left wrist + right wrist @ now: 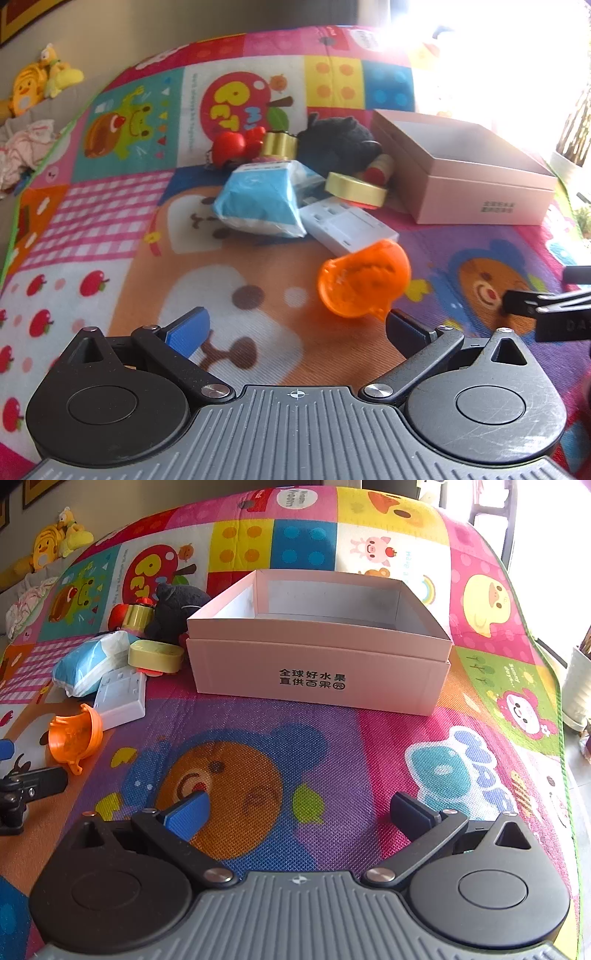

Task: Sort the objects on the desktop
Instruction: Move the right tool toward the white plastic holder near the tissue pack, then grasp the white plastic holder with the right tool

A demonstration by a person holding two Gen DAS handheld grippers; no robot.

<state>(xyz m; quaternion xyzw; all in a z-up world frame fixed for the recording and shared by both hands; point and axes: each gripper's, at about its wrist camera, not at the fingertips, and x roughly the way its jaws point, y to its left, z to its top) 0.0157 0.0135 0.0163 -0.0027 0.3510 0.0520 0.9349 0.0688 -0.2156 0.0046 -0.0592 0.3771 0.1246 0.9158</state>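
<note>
A bright patchwork cartoon play mat [332, 738] spreads under both grippers. Straight ahead of the right gripper [299, 812] sits an open pale pink cardboard box [317, 672] with black printed characters on its near wall; from the left gripper [295, 328] the same box lies ahead and to the right.

Ahead of the left gripper is a heap of objects: a black plush toy [340, 144] at the back, a blue and white soft tissue pack [258, 199] in front of it, a white rectangular socket panel [347, 225] touching the pack's right side, a flat pale yellow oval case [354, 188] resting above the panel, a shiny gold cylinder [279, 144], and a red toy [231, 146] at its left. Nearest, just beyond the left gripper's right finger, lies an orange plastic cup-shaped toy [364, 277] tipped on its side, apart from the fingers.

Both grippers have their 2 fingers spread wide, holding nothing.
</note>
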